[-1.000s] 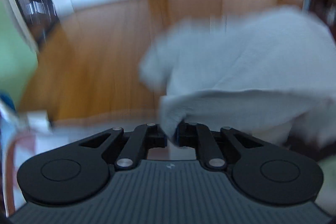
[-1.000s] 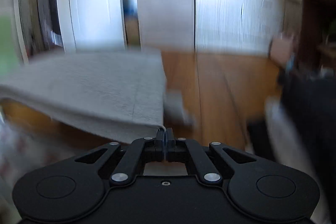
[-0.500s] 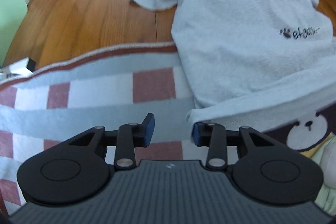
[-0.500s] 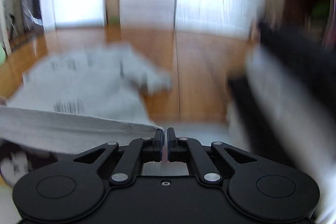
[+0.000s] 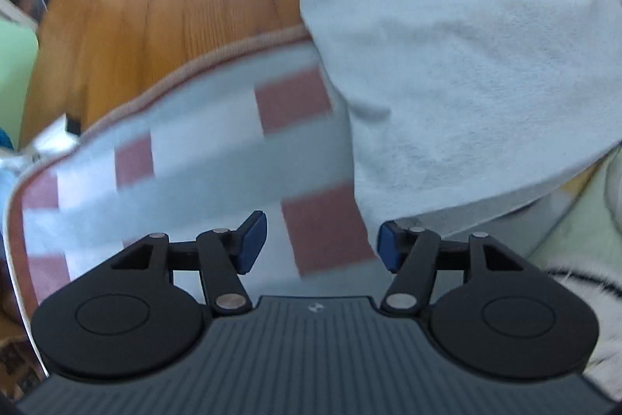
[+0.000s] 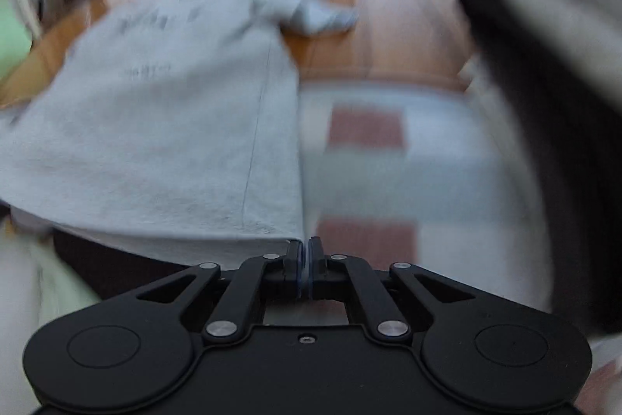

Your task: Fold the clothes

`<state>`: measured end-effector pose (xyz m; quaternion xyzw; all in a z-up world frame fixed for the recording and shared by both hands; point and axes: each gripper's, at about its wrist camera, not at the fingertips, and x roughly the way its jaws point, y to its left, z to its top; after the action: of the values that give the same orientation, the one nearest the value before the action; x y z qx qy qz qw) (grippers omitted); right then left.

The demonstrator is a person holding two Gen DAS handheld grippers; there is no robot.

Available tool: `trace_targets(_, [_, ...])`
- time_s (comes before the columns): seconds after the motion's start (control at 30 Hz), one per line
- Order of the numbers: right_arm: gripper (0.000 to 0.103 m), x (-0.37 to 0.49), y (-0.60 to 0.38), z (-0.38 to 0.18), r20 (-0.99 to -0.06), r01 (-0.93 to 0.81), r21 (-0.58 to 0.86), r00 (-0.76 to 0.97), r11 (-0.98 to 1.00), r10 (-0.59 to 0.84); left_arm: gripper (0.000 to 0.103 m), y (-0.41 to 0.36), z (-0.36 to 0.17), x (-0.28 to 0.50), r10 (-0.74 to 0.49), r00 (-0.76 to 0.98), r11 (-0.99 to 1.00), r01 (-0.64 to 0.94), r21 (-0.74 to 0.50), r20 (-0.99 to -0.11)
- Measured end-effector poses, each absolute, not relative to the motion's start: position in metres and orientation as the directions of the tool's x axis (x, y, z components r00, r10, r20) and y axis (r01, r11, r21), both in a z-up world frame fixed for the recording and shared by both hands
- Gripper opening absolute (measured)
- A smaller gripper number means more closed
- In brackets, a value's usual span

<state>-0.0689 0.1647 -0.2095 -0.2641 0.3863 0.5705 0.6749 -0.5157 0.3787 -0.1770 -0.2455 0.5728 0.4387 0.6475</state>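
Checked rug [image 5: 202, 158] — shirt [image 5: 447, 65] beyond spread left hand-held gripper [image 5: 322, 244]; right hand-held gripper [image 6: 304, 259] pinching hem.

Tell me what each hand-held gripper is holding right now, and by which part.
The left hand-held gripper is open and holds nothing. The right hand-held gripper is shut on the T-shirt, pinching the corner of its bottom hem.

Wood floor [image 5: 128, 26] w/ checked rug [image 5: 217, 158]; grey tee [image 5: 447, 65] across both.
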Motion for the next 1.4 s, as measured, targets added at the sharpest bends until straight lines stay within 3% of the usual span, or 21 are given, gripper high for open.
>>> trace_targets(0.13, [0.001, -0.072, 0.17, -0.196, -0.833, -0.98, 0.053, 0.062, 0.191, 0.55, 0.062, 0.371, -0.175, -0.522, 0.284, -0.007, 0.485, -0.862, 0.15, -0.959])
trace_targets(0.23, [0.002, -0.058, 0.165, -0.191, -0.832, -0.961, 0.117, 0.043, 0.25, 0.554, 0.072, 0.366, -0.165, -0.526, 0.295, 0.015, 0.478, -0.868, 0.134, -0.956])
trace_targets(0.37, [0.009, -0.066, 0.159, -0.193, -0.832, -0.958, 0.169, -0.014, 0.231, 0.554, 0.073, 0.359, -0.152, -0.531, 0.309, 0.042, 0.47, -0.875, 0.114, -0.95])
trace_targets(0.47, [0.026, -0.058, 0.153, -0.178, -0.774, -0.927, 0.305, -0.106, 0.22, 0.624, 0.076, 0.354, -0.142, -0.535, 0.32, 0.063, 0.464, -0.88, 0.098, -0.945])
trace_targets(0.53, [0.049, -0.052, 0.149, -0.168, -0.726, -0.897, 0.392, -0.163, 0.207, 0.668, 0.078, 0.351, -0.134, -0.538, 0.331, 0.078, 0.456, -0.886, 0.087, -0.941])
trace_targets(0.67, [0.05, -0.044, 0.152, -0.146, -0.651, -0.856, 0.488, -0.228, 0.17, 0.724, 0.079, 0.353, -0.107, -0.54, 0.407, 0.094, 0.388, -0.918, 0.079, -0.909])
trace_targets(0.8, [0.05, -0.057, 0.188, -0.121, -0.693, -0.928, 0.357, -0.183, 0.111, 0.697, 0.079, 0.369, -0.09, -0.525, 0.48, 0.049, 0.296, -0.949, 0.109, -0.876])
trace_targets(0.93, [0.049, -0.069, 0.238, -0.087, -0.738, -0.98, 0.197, -0.137, 0.017, 0.66, 0.079, 0.395, -0.073, -0.495, 0.499, 0.124, 0.241, -0.971, 0.0, -0.858])
trace_targets(1.07, [0.047, -0.071, 0.289, -0.039, -0.768, -0.996, 0.089, -0.087, -0.029, 0.634, 0.079, 0.417, -0.049, -0.449, 0.544, 0.162, 0.25, -0.968, -0.025, -0.823])
trace_targets(1.17, [0.045, -0.057, 0.328, 0.001, -0.817, -0.981, 0.19, -0.146, 0.022, 0.558, 0.079, 0.432, -0.032, -0.425, 0.563, 0.183, 0.212, -0.974, -0.073, -0.806])
trace_targets(1.3, [0.045, -0.031, 0.364, 0.043, -0.825, -0.807, 0.535, -0.434, 0.25, 0.362, 0.079, 0.442, -0.015, -0.41, 0.592, 0.189, 0.176, -0.979, -0.103, -0.784])
trace_targets(1.4, [0.046, -0.05, 0.376, 0.108, -0.813, -0.804, 0.552, -0.458, 0.223, 0.36, 0.079, 0.438, -0.014, -0.411, 0.602, 0.184, 0.191, -0.978, -0.084, -0.777])
